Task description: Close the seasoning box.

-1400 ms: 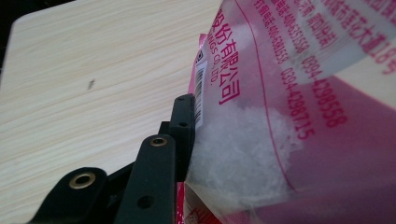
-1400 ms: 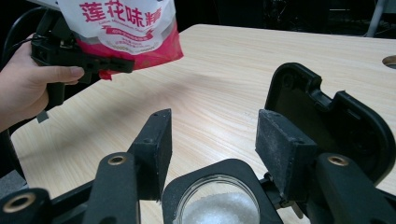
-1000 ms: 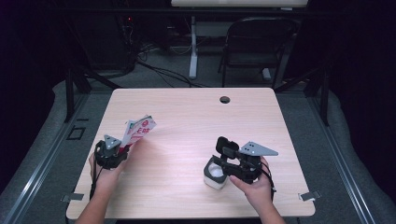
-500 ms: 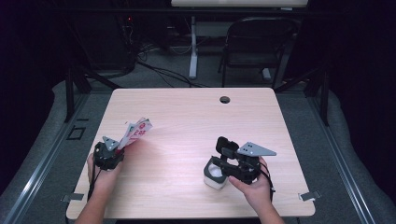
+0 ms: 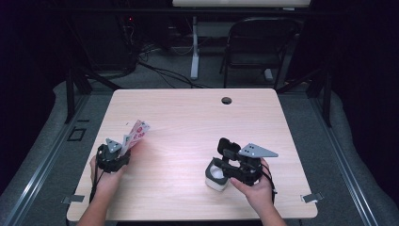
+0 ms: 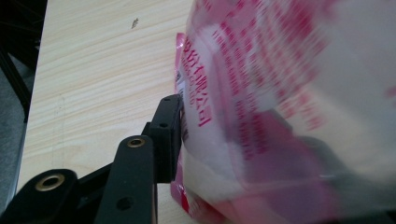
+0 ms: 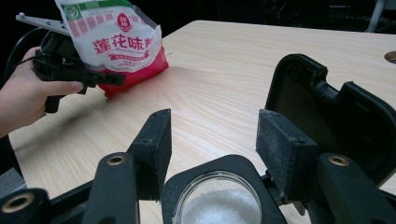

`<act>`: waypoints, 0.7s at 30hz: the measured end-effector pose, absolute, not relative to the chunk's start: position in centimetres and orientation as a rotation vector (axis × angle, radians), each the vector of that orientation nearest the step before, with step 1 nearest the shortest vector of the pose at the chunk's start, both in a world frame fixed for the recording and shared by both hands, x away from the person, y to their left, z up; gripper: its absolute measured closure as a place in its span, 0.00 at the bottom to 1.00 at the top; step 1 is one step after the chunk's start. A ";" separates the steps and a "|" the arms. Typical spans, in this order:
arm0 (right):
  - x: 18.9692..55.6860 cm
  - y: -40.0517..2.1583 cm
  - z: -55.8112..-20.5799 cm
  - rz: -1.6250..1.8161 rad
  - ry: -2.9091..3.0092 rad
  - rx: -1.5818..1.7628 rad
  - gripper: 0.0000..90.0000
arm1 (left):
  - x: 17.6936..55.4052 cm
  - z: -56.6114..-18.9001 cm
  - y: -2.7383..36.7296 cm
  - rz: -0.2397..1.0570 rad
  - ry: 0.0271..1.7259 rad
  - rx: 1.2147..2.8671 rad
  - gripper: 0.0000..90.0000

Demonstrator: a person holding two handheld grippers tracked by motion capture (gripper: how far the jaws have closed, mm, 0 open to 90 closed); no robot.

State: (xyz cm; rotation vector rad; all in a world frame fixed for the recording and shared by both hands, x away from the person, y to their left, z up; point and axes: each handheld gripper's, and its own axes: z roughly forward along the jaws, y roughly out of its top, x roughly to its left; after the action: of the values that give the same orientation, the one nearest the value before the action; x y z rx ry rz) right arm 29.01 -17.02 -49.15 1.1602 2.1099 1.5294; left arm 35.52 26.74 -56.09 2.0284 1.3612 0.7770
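Clearly red print 蓮花味 on the pink-and-white bag [image 7: 119, 44]; green logo above

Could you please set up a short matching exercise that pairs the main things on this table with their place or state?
Things:
1. pink and white bag
2. jar of white powder
3. black flip lid
4. round hole

Places or states:
A. swung open behind the jar
B. near the far edge of the table
C. bottom resting on the table by the left gripper
D. between the right gripper jaws

Pairs: 1-C, 2-D, 3-A, 4-B
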 end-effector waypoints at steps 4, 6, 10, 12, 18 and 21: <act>29.0 -17.0 -49.2 1.526 2.114 1.157 0.51 | 35.5 -56.0 26.5 0.747 1.306 2.021 0.53; 29.1 -17.0 -49.2 1.522 2.118 1.154 0.51 | 35.4 -56.0 26.4 0.746 1.288 2.023 0.49; 29.1 -17.0 -49.2 1.524 2.117 1.155 0.51 | 35.3 -55.8 26.0 0.747 1.251 2.022 0.45; 29.1 -16.9 -49.2 1.521 2.116 1.154 0.51 | 35.2 -55.8 25.9 0.756 1.240 2.027 0.43; 29.0 -16.9 -49.1 1.531 2.106 1.148 0.51 | 34.9 -55.4 25.5 0.739 1.202 2.031 0.42; 29.1 -16.9 -49.1 1.526 2.110 1.149 0.51 | 34.7 -55.1 25.0 0.730 1.182 2.046 0.42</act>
State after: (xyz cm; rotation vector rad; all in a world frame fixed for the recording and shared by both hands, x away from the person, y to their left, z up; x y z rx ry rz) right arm 29.09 -16.92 -49.10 1.1492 2.1104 1.5256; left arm 34.72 24.97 -55.15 2.0460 1.1823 0.7305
